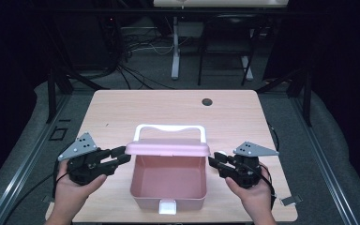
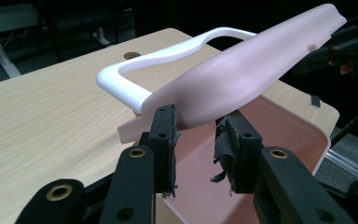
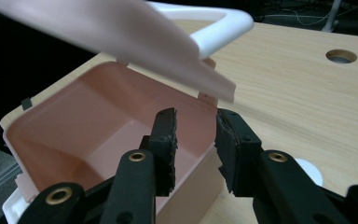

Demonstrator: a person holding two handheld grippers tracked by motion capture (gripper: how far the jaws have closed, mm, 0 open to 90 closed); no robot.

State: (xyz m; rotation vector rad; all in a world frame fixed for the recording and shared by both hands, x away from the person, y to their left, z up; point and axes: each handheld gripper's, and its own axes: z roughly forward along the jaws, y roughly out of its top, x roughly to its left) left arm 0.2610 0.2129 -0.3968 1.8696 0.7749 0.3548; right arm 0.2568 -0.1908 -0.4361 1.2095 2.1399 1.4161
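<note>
- Near edge, lower middle of the high view: I see the pink box (image 1: 168,185) standing open on the table (image 1: 117,112), its white latch (image 1: 167,206) facing the bottom of the frame.
- Lower left of the high view: my left gripper (image 1: 122,156) sits at the box's left side, jaw tips at the lid's left end.
- Left gripper view: the lid (image 2: 242,74) edge lies between the two black pads (image 2: 165,135). The jaws stand partly apart; I cannot tell whether the pads press on it.
- Lower right of the high view: my right gripper (image 1: 214,161) is just beside the box's right wall, below the lid's right end.
- Right gripper view: jaws partly apart with nothing between them. They point at the box's rim corner (image 3: 205,100), and the lid hangs above, at the top of the frame.
- Mid-frame, high view: the lid is raised, tilted on the far rim of the box, with the box's inside in plain sight.
- Beyond the lid: the white handle (image 1: 169,129) stands out past it toward the table's far half.
- Upper middle: a round hole (image 1: 207,101) near the table's far edge.
</note>
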